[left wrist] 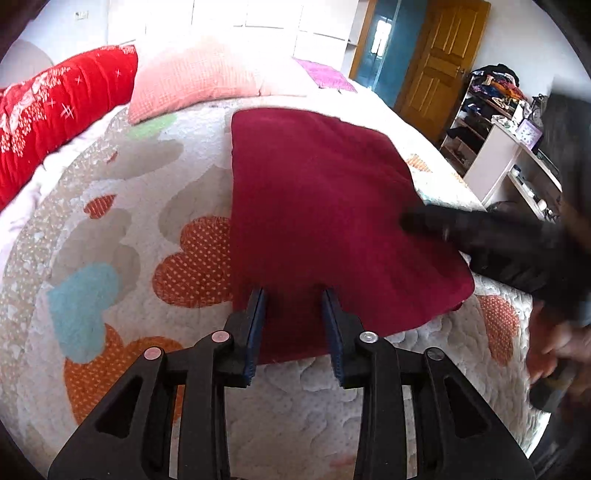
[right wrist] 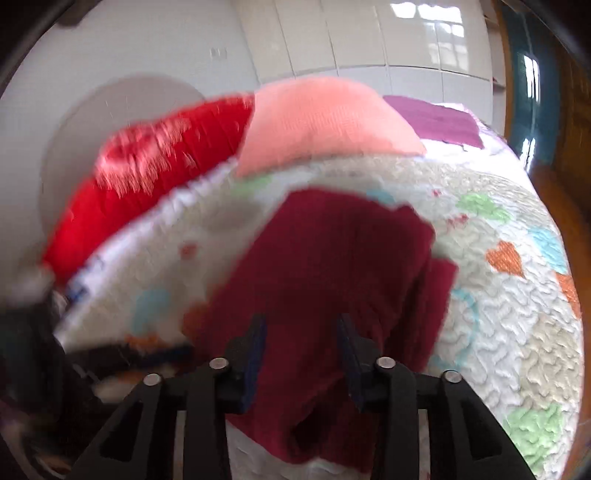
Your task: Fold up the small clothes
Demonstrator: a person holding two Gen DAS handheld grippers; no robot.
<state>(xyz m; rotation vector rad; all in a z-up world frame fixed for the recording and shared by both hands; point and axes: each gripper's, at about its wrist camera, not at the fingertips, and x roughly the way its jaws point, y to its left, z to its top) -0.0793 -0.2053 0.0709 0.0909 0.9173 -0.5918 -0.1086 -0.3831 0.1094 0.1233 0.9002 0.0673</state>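
The dark red garment (left wrist: 325,206) lies folded on the quilt (left wrist: 110,229). My left gripper (left wrist: 293,295) hovers over its near edge, jaws apart and empty; my right gripper (right wrist: 301,321) too. I'd press the layers flat, edges aligned.

Bright daylight from blown-out windows (left wrist: 258,14); fisheye bending at dark rims; the right wrist view is motion-blurred.

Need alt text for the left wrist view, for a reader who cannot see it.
A folded dark red garment lies flat on a heart-patterned quilt, with the left tongs open above its near edge. The blurred right tongs reach over its right side; a pink pillow lies behind.
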